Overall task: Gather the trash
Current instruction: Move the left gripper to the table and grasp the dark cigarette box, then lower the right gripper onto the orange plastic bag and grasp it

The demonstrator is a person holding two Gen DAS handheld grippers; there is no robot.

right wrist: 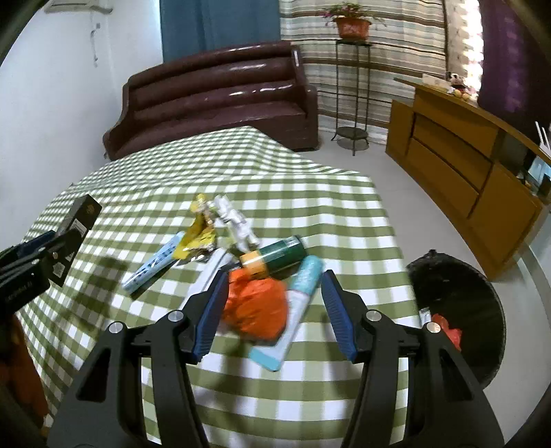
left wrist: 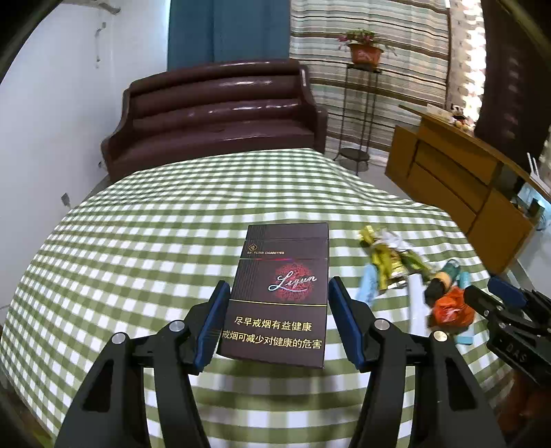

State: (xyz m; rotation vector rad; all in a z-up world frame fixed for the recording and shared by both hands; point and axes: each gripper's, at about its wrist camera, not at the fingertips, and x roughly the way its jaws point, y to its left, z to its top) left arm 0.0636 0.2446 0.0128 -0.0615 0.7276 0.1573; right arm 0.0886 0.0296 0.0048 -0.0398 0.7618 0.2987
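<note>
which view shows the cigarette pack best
The left wrist view: the cigarette pack sits centred between the left tongs, its front readable. The right wrist view catches only its dark edge at far left.

Black gripper (left wrist: 279, 324) arms, blue pads, silver screws

A home living room was shown: a dark leather sofa (left wrist: 220, 107) was set against the wall, curtains (left wrist: 372, 51) were hung, a potted plant (right wrist: 351, 24) and wooden cabinet (right wrist: 465, 172) were placed nearby.
</note>
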